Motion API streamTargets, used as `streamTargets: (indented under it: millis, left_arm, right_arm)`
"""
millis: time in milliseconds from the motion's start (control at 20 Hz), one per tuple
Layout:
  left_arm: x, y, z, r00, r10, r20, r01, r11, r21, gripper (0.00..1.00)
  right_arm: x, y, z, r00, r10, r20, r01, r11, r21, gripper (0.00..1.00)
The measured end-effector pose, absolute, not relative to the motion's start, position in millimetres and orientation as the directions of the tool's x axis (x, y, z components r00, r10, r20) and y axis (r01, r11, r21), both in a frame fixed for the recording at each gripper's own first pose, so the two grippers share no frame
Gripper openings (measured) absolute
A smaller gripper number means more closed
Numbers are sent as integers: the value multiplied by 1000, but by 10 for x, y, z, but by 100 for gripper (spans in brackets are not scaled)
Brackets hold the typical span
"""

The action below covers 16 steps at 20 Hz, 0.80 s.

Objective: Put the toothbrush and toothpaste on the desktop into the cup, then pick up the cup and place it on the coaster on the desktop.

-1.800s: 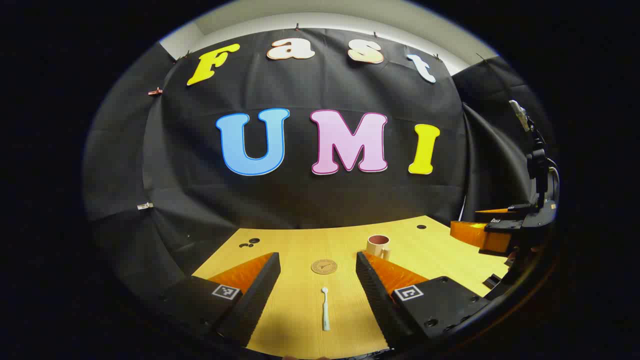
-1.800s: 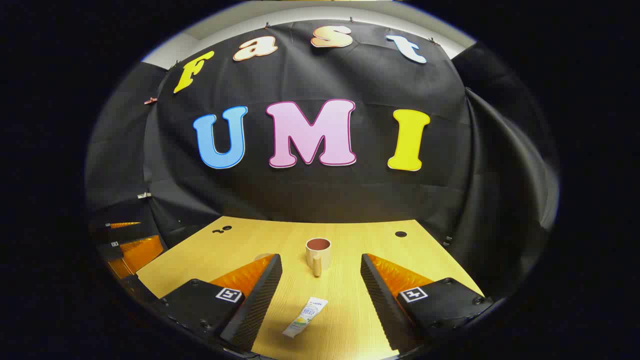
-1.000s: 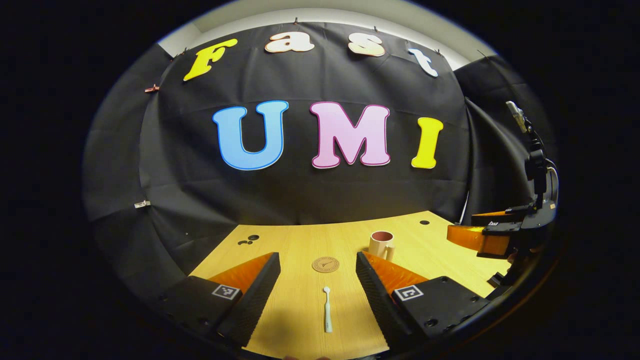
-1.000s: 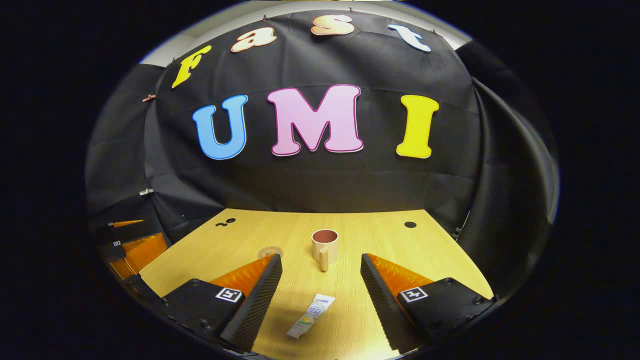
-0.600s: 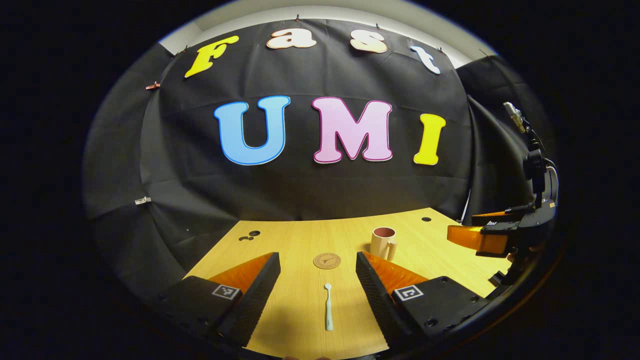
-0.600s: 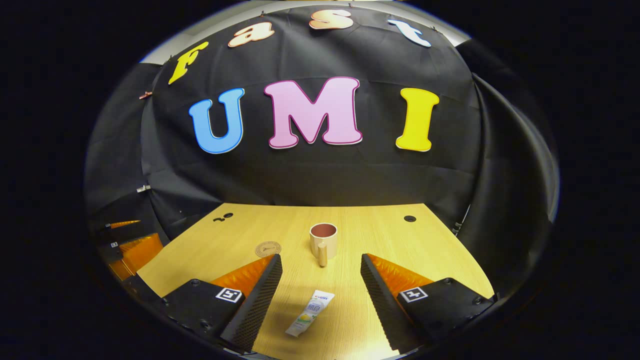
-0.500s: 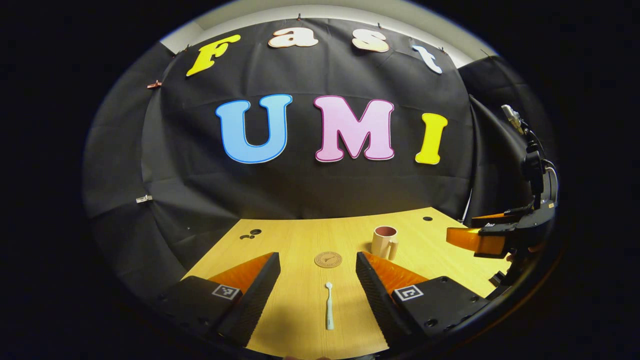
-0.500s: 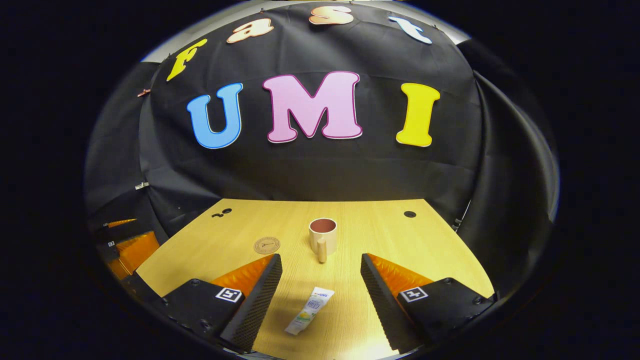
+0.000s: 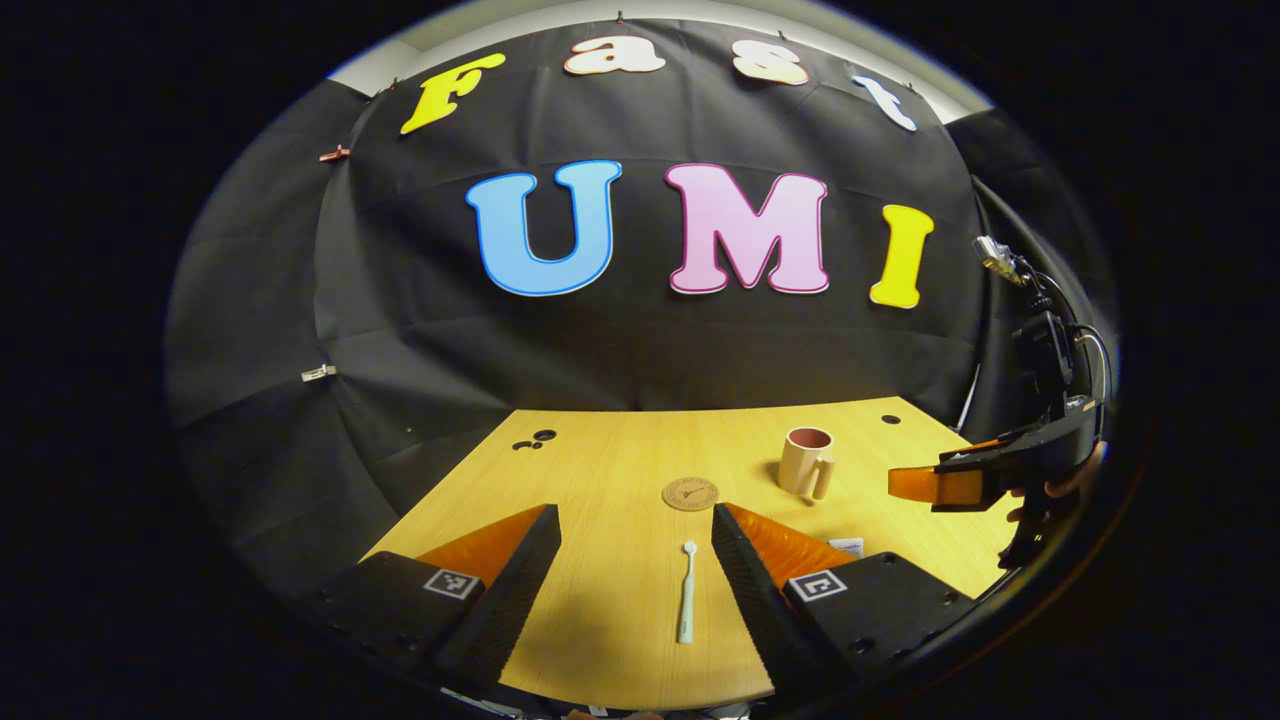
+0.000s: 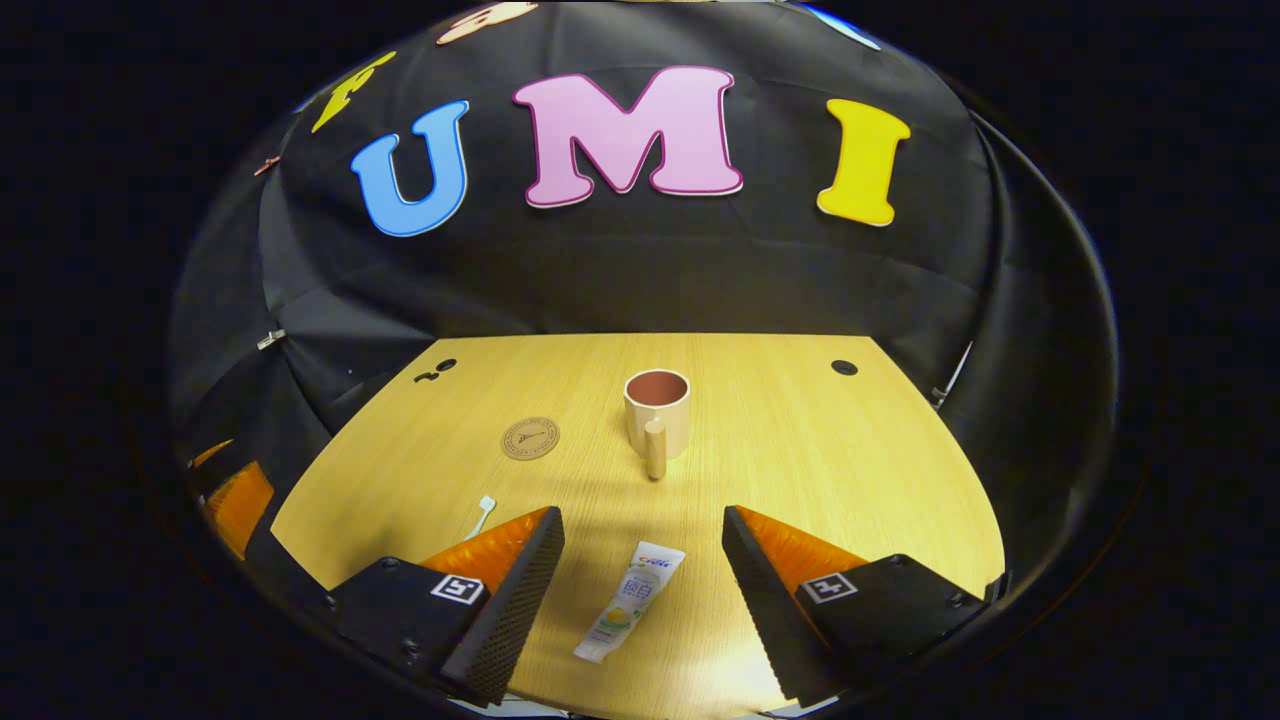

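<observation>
Desktop (image 10: 800, 450): light wood-grain top, curved far edge against the black cloth wall (image 10: 620, 270), a few dark round holes near the back.

Left gripper (image 9: 635, 525): fingers spread wide, nothing between the pads, held above the near edge. Right gripper (image 10: 642, 530): same, fingers spread, nothing pinched.

Cup (image 10: 657, 410): beige cylinder, reddish-brown inside, upright, handle facing the right gripper view's camera. In the left gripper view the cup (image 9: 805, 461) sits right of centre, handle turned to the right.

Coaster (image 10: 530, 438): flat round disc, tan, printed mark in the middle; left of the cup, apart from it. Left gripper view has the coaster (image 9: 690, 493) just beyond the toothbrush's head.

Toothpaste (image 10: 630, 601): small flat white tube with printed graphics, lying between the right gripper's fingers, touching neither. Left gripper view catches just a white corner of it behind its own right finger.

Toothbrush (image 9: 687, 603): slim pale stick, lying flat, head pointing away, between the left gripper's fingers, closer to the right one. Right gripper view sees its head end (image 10: 483, 513) poking out behind its left finger.

Left gripper view also shows the right gripper at far right, with a hand (image 9: 1062, 487) partly visible behind it.
</observation>
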State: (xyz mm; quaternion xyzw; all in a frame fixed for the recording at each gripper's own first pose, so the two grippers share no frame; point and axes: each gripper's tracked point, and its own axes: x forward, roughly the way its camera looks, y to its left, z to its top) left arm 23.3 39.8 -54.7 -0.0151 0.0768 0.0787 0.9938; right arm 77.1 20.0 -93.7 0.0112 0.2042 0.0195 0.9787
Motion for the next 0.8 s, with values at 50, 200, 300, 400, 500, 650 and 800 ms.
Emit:
streamTargets:
  millis: [50,200,300,400,500,650,800]
  left_arm:
    - [239,435,-575,971,171,-166,-177,984,-20,96]
    - [255,522,-699,956,218,-197,-225,974,-11,96]
    - [258,577,-797,941,253,-224,-258,966,7,96]
    - [262,587,-872,928,276,-251,-282,959,13,96]
    - [258,614,-1003,912,296,-284,-307,952,8,96]
    - [299,582,-1106,891,316,-325,-333,943,4,96]
    - [343,556,-1183,877,327,-352,-337,941,32,96]
  right_arm:
    - [814,230,-1021,903,49,-427,-41,999,28,98]
    - [871,255,-1366,836,49,-546,-52,999,10,98]
    - [906,268,-1548,793,59,-606,-58,998,20,98]
    - [947,259,-1707,756,61,-652,-64,998,19,98]
    - [968,249,-1871,715,65,-697,-71,997,19,98]
    - [951,249,-2081,658,74,-749,-86,996,22,99]
    - [958,227,-2268,616,72,-785,-93,996,19,99]
